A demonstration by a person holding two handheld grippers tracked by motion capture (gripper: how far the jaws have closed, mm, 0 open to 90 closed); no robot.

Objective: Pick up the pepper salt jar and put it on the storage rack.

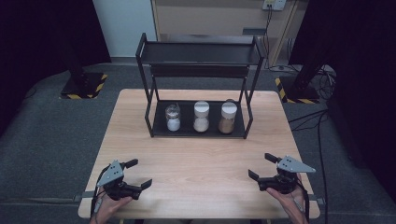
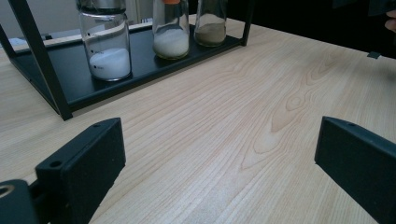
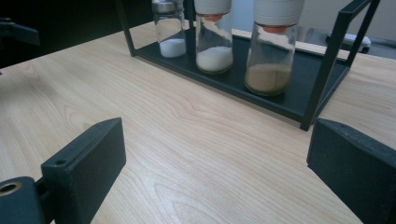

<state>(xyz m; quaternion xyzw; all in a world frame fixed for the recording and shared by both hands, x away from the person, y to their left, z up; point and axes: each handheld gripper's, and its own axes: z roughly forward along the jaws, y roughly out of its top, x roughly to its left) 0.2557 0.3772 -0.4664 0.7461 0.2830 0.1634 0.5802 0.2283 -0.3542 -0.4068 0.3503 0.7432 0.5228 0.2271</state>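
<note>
Left gripper [image 1: 138, 173] rests at the near left corner of the wooden table [image 1: 201, 158], jaws spread wide with nothing between them; the left gripper view confirms bare tabletop in the gap. Right gripper [image 1: 262, 167] rests at the near right corner, jaws likewise spread wide and holding nothing. Both grippers are well apart from the black rack [image 1: 148, 100], which stands at the far middle of the table. Three glass jars stand upright in a row on the rack's bottom shelf: a jar with a metal lid [image 1: 173, 117] and white powder at the left, a white-capped jar [image 1: 201, 116] of pale grains in the middle, and a white-capped jar of brown powder [image 1: 227, 117] at the right. The upper shelf carries nothing visible.
</note>
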